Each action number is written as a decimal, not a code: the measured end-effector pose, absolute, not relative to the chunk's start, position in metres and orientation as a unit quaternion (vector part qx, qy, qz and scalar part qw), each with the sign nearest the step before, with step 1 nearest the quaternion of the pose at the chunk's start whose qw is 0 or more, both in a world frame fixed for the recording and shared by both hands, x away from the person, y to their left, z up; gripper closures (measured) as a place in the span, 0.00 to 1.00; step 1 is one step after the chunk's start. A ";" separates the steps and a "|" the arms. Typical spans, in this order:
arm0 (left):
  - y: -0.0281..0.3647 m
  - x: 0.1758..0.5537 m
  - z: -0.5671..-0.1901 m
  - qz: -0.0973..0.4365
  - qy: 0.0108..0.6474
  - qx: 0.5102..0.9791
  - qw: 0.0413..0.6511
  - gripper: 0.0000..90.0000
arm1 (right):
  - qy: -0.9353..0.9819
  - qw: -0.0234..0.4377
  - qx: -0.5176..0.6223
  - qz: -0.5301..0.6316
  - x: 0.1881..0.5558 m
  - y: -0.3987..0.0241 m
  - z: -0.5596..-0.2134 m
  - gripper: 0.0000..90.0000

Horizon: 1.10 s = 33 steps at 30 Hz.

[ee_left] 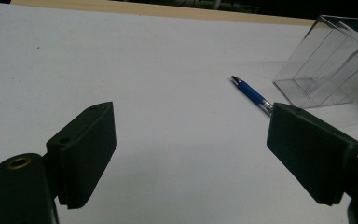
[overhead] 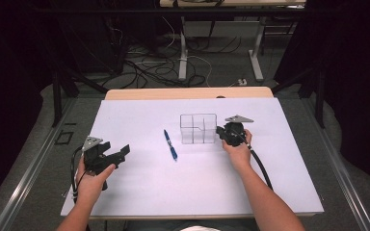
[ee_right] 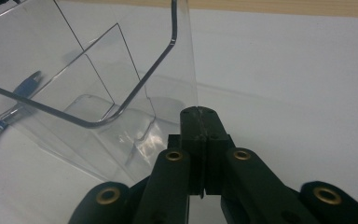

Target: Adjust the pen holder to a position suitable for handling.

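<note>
Right gripper [ee_right: 199, 122] fingers clamp the clear organizer [overhead: 198, 128] wall; left gripper [ee_left: 191, 154] fingers spread wide, empty, near pen [overhead: 170, 144].

Clear organizer [overhead: 198, 128] and blue pen [overhead: 170, 145] obstruct the desk [overhead: 139, 192] centre; open passage along its left, right and near edges.

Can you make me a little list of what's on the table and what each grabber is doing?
surface: white table
pen: blue pen, lying flat, left of the box
box: clear plastic box with dividers, upright
left gripper: open, holding nothing, aimed toward the pen
right gripper: jaws shut on the box's right wall
pen in box: not yet
</note>
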<state>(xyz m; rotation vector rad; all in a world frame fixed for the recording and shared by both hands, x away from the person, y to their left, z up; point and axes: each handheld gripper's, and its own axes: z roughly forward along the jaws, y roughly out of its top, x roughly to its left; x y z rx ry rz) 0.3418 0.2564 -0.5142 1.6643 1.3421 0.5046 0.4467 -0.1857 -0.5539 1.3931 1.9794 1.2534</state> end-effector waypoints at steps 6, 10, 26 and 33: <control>0.256 0.342 -0.514 0.204 0.543 0.675 0.456 0.17 | 0.717 0.210 0.492 0.448 0.448 -0.178 -0.553 1.00; 0.256 0.342 -0.514 0.204 0.544 0.674 0.456 0.17 | 0.721 0.209 0.485 0.449 0.449 -0.171 -0.553 1.00; 0.257 0.342 -0.514 0.205 0.544 0.675 0.454 0.17 | 0.722 0.208 0.488 0.445 0.447 -0.170 -0.546 0.87; 0.256 0.342 -0.514 0.207 0.543 0.676 0.453 0.17 | 0.717 0.224 0.489 0.444 0.440 -0.176 -0.534 0.75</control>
